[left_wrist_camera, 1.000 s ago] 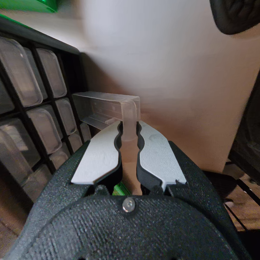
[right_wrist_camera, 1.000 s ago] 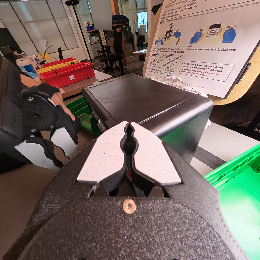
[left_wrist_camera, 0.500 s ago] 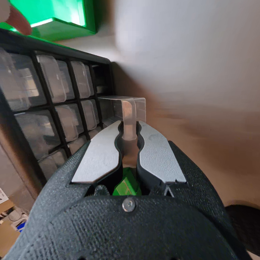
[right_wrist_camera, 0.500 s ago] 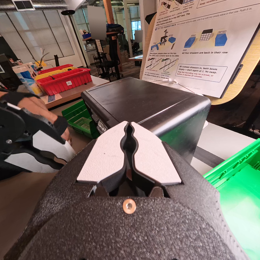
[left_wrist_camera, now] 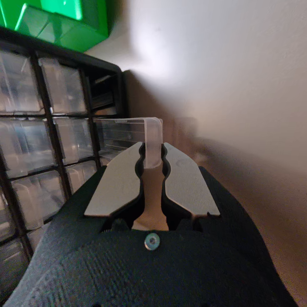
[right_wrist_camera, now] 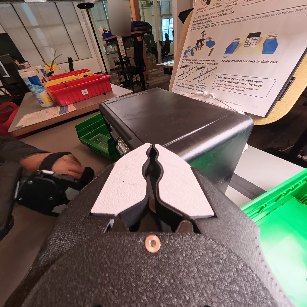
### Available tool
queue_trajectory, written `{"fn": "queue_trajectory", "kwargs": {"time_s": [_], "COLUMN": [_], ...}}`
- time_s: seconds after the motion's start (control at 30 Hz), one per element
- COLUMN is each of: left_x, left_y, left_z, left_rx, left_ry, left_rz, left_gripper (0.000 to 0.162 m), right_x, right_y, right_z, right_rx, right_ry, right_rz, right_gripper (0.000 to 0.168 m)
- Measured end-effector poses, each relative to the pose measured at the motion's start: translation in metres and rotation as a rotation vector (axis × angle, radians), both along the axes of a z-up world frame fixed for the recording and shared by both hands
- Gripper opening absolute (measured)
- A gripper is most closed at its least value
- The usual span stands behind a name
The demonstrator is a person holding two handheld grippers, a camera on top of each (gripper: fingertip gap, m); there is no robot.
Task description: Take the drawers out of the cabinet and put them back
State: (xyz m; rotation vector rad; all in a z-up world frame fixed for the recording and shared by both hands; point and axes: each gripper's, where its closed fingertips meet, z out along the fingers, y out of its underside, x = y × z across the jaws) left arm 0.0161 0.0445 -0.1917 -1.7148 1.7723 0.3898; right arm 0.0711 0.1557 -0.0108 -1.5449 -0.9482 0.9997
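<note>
The black cabinet (left_wrist_camera: 49, 114) fills the left of the left wrist view, its cells holding clear drawers. My left gripper (left_wrist_camera: 153, 149) is shut on the front tab of a clear drawer (left_wrist_camera: 123, 132), which sticks partly out of a slot at the cabinet's right edge. The slot above it (left_wrist_camera: 103, 98) is empty. In the right wrist view my right gripper (right_wrist_camera: 152, 146) is shut and empty, at the near top edge of the cabinet (right_wrist_camera: 174, 119); I cannot tell if it touches. The left gripper (right_wrist_camera: 48, 191) shows there low at the left, held by a hand.
A green bin (right_wrist_camera: 282, 224) sits at the right, also shown in the left wrist view (left_wrist_camera: 63, 25). Another green bin (right_wrist_camera: 94, 137) holding a clear drawer lies left of the cabinet. An instruction board (right_wrist_camera: 240, 54) stands behind it. Red trays (right_wrist_camera: 79, 89) sit on a far table.
The left gripper has swung the held drawer round and brought it up to the cabinet's right column; the drawer's rear now sits in a slot. The right gripper has stayed shut at the cabinet top.
</note>
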Motion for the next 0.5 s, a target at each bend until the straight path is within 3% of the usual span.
{"fn": "queue_trajectory", "kwargs": {"time_s": [0.3,0.43,0.5], "left_x": [-0.007,-0.006,-0.005], "left_y": [0.081,0.083,0.076], "left_z": [0.006,0.008,0.012], "left_rx": [0.121,0.208,0.290], "left_ry": [-0.254,-0.393,-0.436], "left_rz": [0.211,0.261,0.217], "left_gripper": [0.020,0.028,0.022], "right_x": [-0.002,-0.001,-0.002], "right_y": [0.001,0.001,0.001], "right_z": [0.000,0.000,0.000], "right_rx": [-0.040,-0.045,-0.044], "right_ry": [-0.047,-0.014,-0.011], "right_rz": [0.033,0.034,0.037], "right_gripper": [0.000,0.000,0.000]}}
